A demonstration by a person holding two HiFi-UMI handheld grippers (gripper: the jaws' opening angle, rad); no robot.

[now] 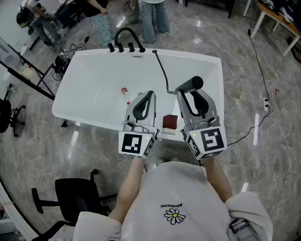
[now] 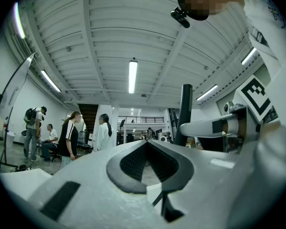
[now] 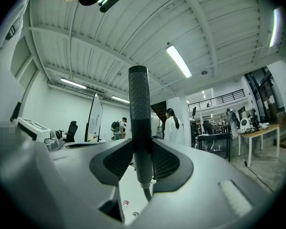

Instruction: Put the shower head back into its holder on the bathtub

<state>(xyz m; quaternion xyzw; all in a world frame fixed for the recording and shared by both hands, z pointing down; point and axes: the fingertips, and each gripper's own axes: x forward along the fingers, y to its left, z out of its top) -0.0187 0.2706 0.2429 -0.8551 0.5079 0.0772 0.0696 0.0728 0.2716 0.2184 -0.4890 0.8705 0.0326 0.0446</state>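
The right gripper (image 1: pixel 189 93) pinched the black shower head (image 1: pixel 194 82) tight between its two jaws. The shower head stood up above the near right part of the white bathtub (image 1: pixel 85 79), and its hose (image 1: pixel 163 74) ran back to the far rim. The left gripper (image 1: pixel 149 94) was pressed together with nothing in it, just beside the right one, over the tub's near edge.

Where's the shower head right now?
The shower head sits right of centre in the head view, clamped in the right gripper over the near rim of the bathtub, its hose running toward the faucet.
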